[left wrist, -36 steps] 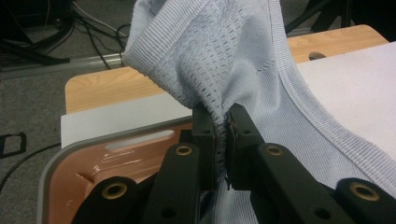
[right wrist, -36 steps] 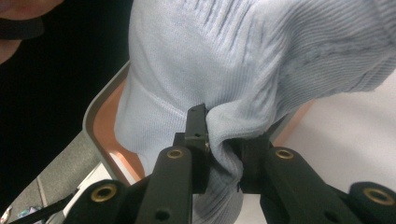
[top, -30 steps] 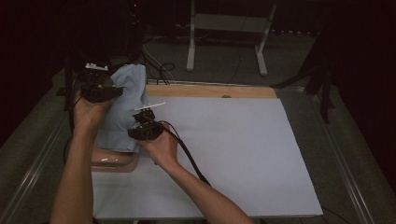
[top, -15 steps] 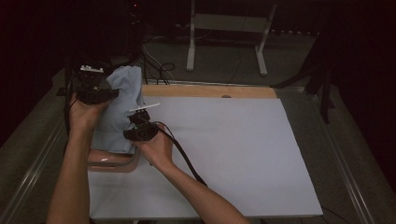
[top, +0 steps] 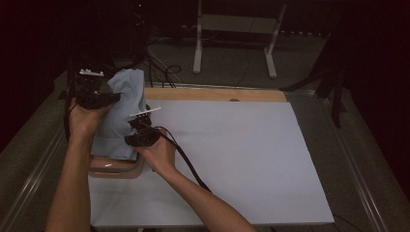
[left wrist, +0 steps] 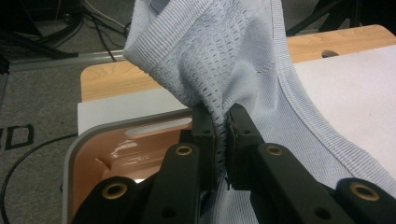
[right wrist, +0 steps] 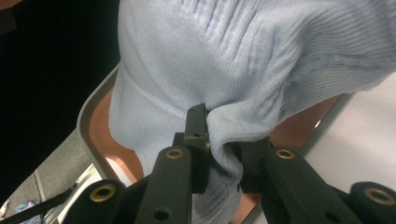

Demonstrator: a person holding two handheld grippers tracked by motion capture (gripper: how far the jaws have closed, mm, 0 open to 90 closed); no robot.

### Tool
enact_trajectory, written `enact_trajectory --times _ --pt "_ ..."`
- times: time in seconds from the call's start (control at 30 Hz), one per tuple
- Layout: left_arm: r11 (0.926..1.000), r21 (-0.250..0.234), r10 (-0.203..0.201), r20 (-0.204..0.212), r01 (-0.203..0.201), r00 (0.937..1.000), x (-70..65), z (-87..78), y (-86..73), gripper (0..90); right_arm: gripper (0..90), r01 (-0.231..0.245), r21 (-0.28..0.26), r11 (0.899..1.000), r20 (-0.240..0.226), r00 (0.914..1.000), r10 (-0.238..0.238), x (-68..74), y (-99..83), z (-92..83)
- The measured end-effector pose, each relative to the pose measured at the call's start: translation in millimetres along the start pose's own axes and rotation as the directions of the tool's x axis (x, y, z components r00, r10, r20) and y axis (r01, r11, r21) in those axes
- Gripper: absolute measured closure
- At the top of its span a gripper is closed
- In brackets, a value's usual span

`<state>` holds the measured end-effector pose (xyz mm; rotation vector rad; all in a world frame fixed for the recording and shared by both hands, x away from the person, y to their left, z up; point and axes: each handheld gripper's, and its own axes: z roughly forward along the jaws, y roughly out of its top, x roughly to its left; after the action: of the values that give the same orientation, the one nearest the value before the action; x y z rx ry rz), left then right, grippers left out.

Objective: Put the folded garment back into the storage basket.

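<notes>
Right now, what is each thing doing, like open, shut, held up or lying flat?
Left hand-held gripper: shut on the blue knit garment.
Right hand-held gripper: shut on the same garment.
Blue knit garment: bunched, lifted, hanging over the basket.
Pink basket: upright, open-topped, on the table.
White sheet: lying flat.

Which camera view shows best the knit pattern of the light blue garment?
The left gripper view: the light blue garment is close, its ribbing and eyelet rows sharp. The right gripper view shows plainer ribbed knit; the high view shows a small, hanging shape.
</notes>
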<state>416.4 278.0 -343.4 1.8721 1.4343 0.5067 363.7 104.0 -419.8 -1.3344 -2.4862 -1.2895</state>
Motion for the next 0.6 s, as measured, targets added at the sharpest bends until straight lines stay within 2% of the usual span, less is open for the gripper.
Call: enact_trajectory --times 0.6 --pt "1.0000 0.006 -0.003 -0.006 0.003 1.0000 3.9 2.7 -6.2 85.0 77.2 -0.010 0.021 1.000 0.012 0.9999 0.010 1.4 -2.7 10.8"
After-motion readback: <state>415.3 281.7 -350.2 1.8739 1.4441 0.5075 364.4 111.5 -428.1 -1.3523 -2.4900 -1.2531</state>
